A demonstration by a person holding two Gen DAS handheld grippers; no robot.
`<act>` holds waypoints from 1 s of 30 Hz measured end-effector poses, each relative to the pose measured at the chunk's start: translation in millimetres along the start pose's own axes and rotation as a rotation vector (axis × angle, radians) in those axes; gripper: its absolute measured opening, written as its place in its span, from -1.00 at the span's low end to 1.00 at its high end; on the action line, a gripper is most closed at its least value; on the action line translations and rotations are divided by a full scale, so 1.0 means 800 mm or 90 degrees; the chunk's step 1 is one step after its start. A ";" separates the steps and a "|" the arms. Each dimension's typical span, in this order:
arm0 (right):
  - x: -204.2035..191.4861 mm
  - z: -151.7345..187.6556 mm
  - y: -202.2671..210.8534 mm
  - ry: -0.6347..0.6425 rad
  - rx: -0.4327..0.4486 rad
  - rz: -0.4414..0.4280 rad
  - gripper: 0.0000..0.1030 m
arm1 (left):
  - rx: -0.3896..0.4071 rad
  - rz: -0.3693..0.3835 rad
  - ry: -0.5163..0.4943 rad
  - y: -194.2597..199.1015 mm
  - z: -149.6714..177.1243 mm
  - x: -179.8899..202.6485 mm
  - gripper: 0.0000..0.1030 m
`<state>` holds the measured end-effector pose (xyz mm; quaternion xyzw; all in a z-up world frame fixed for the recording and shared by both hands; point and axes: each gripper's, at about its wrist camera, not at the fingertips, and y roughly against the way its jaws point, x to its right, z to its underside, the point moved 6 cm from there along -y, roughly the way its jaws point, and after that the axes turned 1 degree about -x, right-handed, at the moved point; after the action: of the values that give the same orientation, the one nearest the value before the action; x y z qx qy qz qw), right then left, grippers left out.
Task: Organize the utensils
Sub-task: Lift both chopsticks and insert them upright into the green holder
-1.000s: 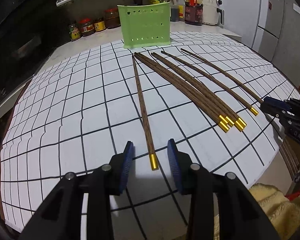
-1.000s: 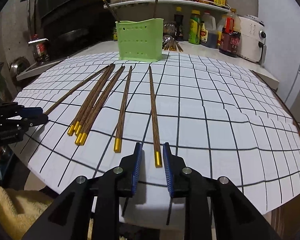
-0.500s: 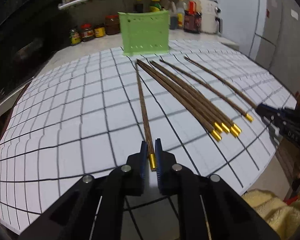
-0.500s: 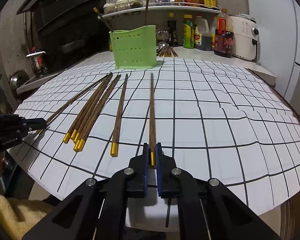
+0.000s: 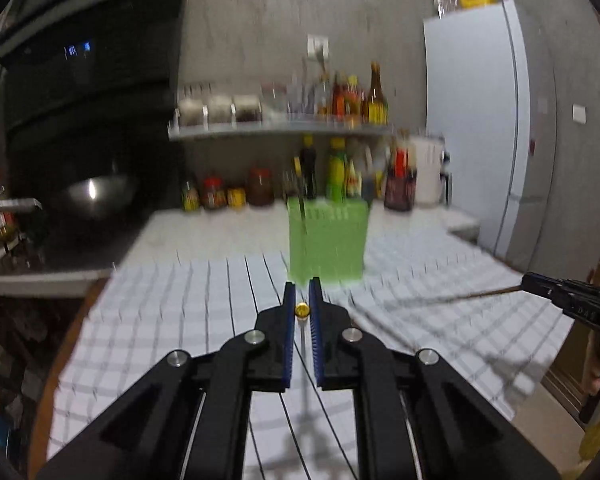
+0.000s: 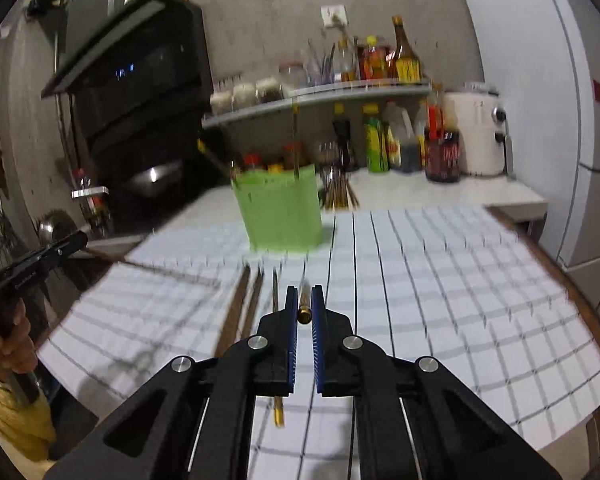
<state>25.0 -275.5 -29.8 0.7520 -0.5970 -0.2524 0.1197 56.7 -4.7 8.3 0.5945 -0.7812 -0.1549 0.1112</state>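
My left gripper [image 5: 301, 298] is shut on a wooden chopstick with a gold cap [image 5: 302, 310], lifted off the grid mat and seen end-on, pointing at the green utensil holder [image 5: 327, 240]. My right gripper [image 6: 304, 300] is shut on another gold-capped chopstick [image 6: 304, 306], also lifted and pointing toward the green holder [image 6: 280, 212], which has chopsticks standing in it. Several more chopsticks [image 6: 238, 312] lie on the mat left of my right gripper, one [image 6: 277, 360] passing under it. Both views are motion-blurred.
The white grid mat [image 6: 460, 300] covers the table. Behind the holder are sauce bottles and jars [image 5: 340, 176], a shelf [image 6: 320, 96], a white appliance [image 6: 476, 136] and a fridge [image 5: 484, 120]. A dark stove with a wok [image 5: 96, 196] is at left.
Both grippers closed on a chopstick's gold end, then lifted and tilted up, so the views now face the holder and back wall rather than down at the mat.
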 end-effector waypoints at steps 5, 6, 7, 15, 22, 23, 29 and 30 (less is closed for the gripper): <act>-0.004 -0.060 0.006 -0.001 0.013 0.002 -0.86 | 0.036 -0.003 0.015 0.003 -0.036 -0.012 -0.87; -0.005 -0.069 0.006 0.006 0.015 0.006 -0.86 | 0.039 -0.002 0.020 0.003 -0.041 -0.015 -0.87; -0.007 -0.079 0.005 0.014 0.019 0.013 -0.86 | 0.041 0.001 0.023 0.004 -0.044 -0.016 -0.87; -0.021 -0.101 -0.009 0.050 0.013 0.022 -0.86 | 0.046 0.007 0.023 0.011 -0.051 -0.021 -0.87; -0.024 -0.113 -0.025 0.052 0.006 0.022 -0.86 | 0.040 0.010 0.016 -0.005 -0.061 -0.023 -0.87; -0.024 -0.115 -0.029 0.050 0.004 0.021 -0.86 | 0.039 0.006 0.017 -0.009 -0.063 -0.024 -0.87; -0.013 -0.132 -0.055 0.051 0.000 0.043 -0.84 | 0.036 -0.013 0.009 -0.027 -0.071 -0.031 -0.87; -0.013 -0.132 -0.058 0.054 0.001 0.048 -0.84 | 0.036 -0.019 0.007 -0.028 -0.071 -0.032 -0.86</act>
<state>117.7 -266.8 39.4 0.7391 -0.6195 -0.2154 0.1533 104.2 8.0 52.6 0.6096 -0.7758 -0.1311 0.0964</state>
